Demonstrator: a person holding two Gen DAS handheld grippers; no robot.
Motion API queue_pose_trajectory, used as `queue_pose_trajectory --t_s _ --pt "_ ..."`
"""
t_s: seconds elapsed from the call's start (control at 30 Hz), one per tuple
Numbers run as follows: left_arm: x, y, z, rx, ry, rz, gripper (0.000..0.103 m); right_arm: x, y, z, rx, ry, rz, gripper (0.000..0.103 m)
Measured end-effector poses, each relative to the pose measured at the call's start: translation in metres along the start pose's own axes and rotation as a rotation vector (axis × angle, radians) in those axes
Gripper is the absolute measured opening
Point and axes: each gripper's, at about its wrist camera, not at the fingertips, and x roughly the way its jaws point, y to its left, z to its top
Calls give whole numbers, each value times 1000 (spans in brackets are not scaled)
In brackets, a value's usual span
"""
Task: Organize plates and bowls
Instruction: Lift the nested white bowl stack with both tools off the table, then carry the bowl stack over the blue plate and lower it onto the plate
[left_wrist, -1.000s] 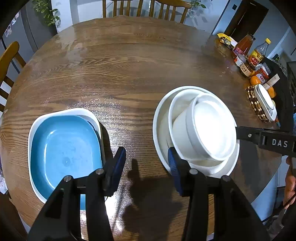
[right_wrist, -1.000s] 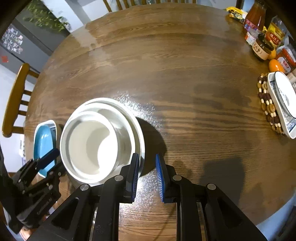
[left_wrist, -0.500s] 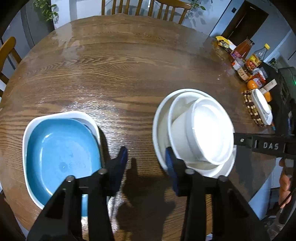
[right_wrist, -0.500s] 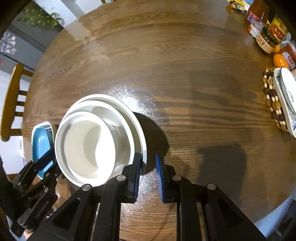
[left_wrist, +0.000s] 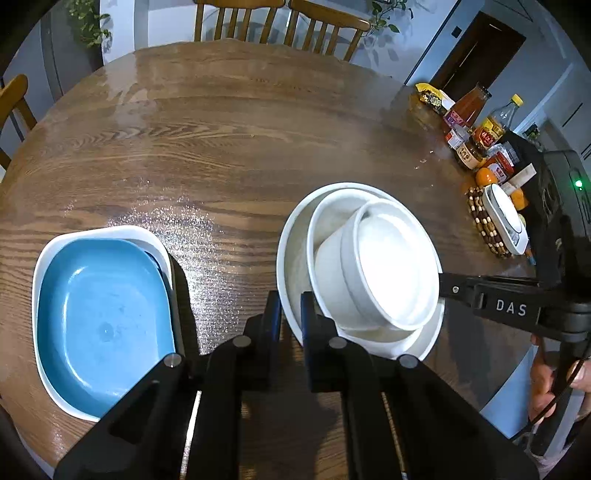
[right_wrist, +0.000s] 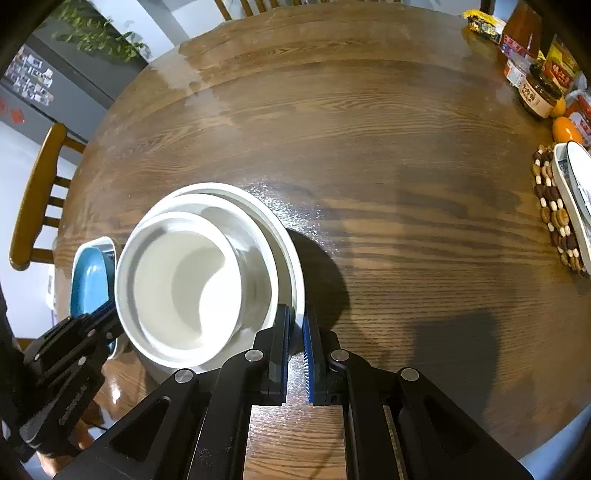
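Observation:
A white plate on the round wooden table carries a stack of two white bowls; the top bowl tilts. My left gripper is shut on the plate's left rim. My right gripper is shut on the plate's opposite rim; the bowls show there too. A blue square dish sits inside a white square dish to the left, apart from the plate. It shows partly in the right wrist view.
Bottles and jars, an orange and a white dish on a beaded trivet crowd the table's right edge. Wooden chairs stand at the far side and left. The table's near edge lies just below both grippers.
My left gripper has closed from wide open onto the plate's left rim. My right gripper has narrowed onto the plate's other rim.

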Motion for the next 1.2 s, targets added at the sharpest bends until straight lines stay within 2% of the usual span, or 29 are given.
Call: queue_pose_trajectory --t_s 0.37,1.2 --pt "-1 -2 0 5 2 0 6 -5 8 0 -13 -20 -17 9" --pt "-39 -4 -9 27 -101 21 6 -35 28 -7 -55 -87 -19 9"
